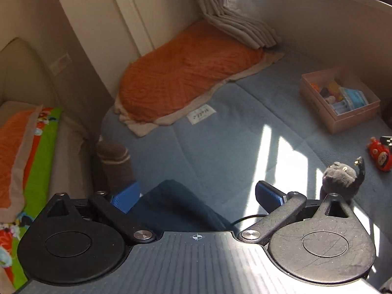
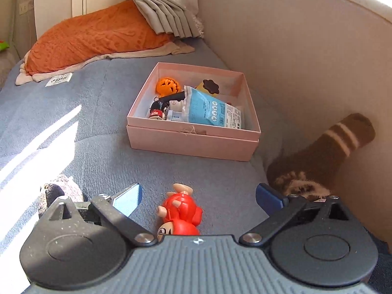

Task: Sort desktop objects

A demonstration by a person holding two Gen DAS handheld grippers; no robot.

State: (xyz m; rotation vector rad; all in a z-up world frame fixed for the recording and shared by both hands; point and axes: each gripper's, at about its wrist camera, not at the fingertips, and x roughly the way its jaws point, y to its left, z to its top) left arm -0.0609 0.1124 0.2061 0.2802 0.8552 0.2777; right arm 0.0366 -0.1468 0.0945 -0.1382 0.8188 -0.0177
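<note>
A pink open box (image 2: 193,144) on the blue mat holds an orange toy (image 2: 167,87), a blue packet (image 2: 208,109) and other small items; it also shows in the left wrist view (image 1: 316,98). A red toy figure (image 2: 180,213) lies on the mat between the open jaws of my right gripper (image 2: 198,199), close to its base. In the left wrist view the red toy (image 1: 378,153) lies at the far right. A grey plush toy (image 1: 343,176) stands just right of my left gripper (image 1: 196,196), which is open and empty above dark cloth.
An orange pillow (image 1: 181,73) and grey curtain (image 1: 235,19) lie at the far end. A brown striped sock (image 2: 325,152) rests against the beige wall at right. Another brown sock (image 1: 115,161) shows at the mat's left edge. Sunlight streaks cross the blue mat (image 1: 245,127).
</note>
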